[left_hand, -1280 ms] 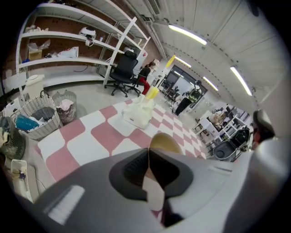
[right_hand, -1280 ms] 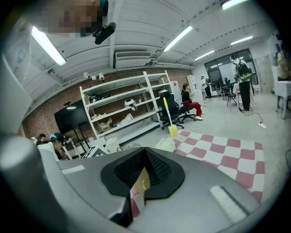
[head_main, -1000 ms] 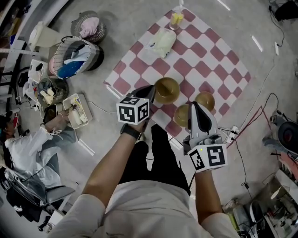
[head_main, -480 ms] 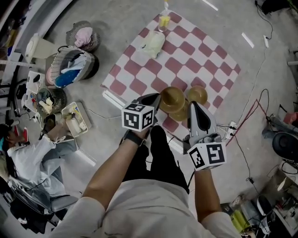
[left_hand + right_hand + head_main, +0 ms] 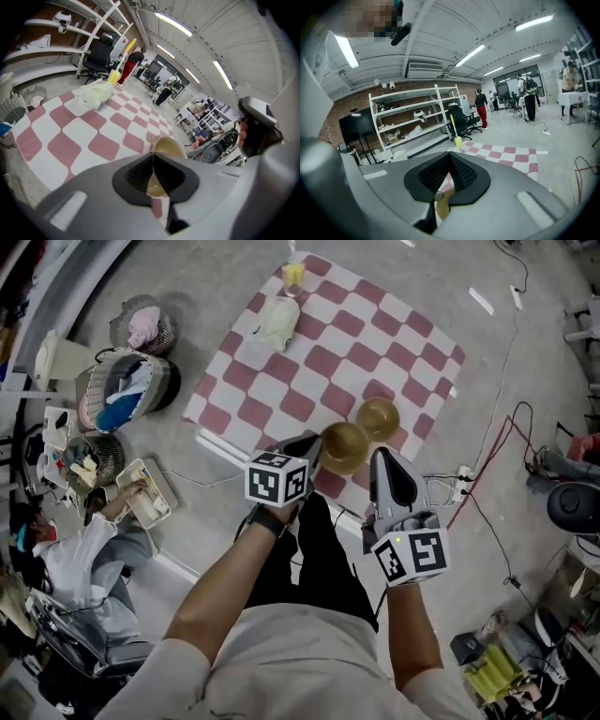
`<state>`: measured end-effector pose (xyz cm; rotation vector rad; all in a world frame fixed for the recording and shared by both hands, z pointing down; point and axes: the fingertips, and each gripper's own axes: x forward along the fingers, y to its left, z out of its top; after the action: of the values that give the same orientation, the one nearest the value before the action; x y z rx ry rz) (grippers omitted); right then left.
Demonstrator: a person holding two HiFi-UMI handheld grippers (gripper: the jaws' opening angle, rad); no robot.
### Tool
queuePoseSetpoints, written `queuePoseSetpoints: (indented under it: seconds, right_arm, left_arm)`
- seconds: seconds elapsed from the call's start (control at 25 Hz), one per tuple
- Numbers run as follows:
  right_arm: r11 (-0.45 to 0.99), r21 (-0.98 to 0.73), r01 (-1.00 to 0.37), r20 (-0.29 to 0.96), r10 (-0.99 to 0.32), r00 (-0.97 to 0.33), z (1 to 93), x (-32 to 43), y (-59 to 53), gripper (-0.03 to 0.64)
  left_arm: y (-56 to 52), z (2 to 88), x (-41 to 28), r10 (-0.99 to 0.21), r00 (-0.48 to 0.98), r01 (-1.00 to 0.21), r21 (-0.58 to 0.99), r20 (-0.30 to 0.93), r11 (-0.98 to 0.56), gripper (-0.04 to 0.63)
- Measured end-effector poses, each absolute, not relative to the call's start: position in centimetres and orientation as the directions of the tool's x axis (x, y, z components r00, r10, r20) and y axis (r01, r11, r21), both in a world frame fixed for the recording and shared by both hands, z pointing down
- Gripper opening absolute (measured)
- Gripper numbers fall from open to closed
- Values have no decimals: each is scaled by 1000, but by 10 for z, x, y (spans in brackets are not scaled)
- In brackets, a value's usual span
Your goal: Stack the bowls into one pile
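Note:
A red-and-white checked cloth (image 5: 309, 362) lies on the floor. Two golden bowls show on its near corner. My left gripper (image 5: 309, 442) is shut on the rim of the nearer bowl (image 5: 344, 446). In the left gripper view that bowl (image 5: 168, 147) sits right at the meeting jaws of the left gripper (image 5: 153, 157). The other bowl (image 5: 378, 416) stands free just beyond. My right gripper (image 5: 378, 455) hovers to the right of the held bowl, jaws together. In the right gripper view, a golden bowl edge (image 5: 442, 206) shows low in the gap below the tips of the right gripper (image 5: 450, 157). Any bowl under the held one is hidden.
At the cloth's far end stand a yellow bottle (image 5: 293, 276) and a pale bag (image 5: 278, 320). To the left are baskets (image 5: 127, 395), a tray (image 5: 145, 491) and a seated person (image 5: 66, 559). Cables and a power strip (image 5: 459, 474) lie to the right.
My left gripper has carried its bowl rightward to where a third bowl stood by the right gripper; that third bowl no longer shows. The right gripper has barely shifted.

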<state>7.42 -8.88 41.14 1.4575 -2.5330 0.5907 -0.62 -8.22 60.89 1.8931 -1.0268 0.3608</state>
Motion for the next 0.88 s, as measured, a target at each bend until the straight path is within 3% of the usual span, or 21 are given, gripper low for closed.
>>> queuePoseSetpoints:
  seconds: [0.88]
  right_arm:
    - [390,-315,-865,375,-787,-491,460,107,-79,9]
  left_arm:
    - [-67,663,24,-420,629,-771,592,654,-233,46]
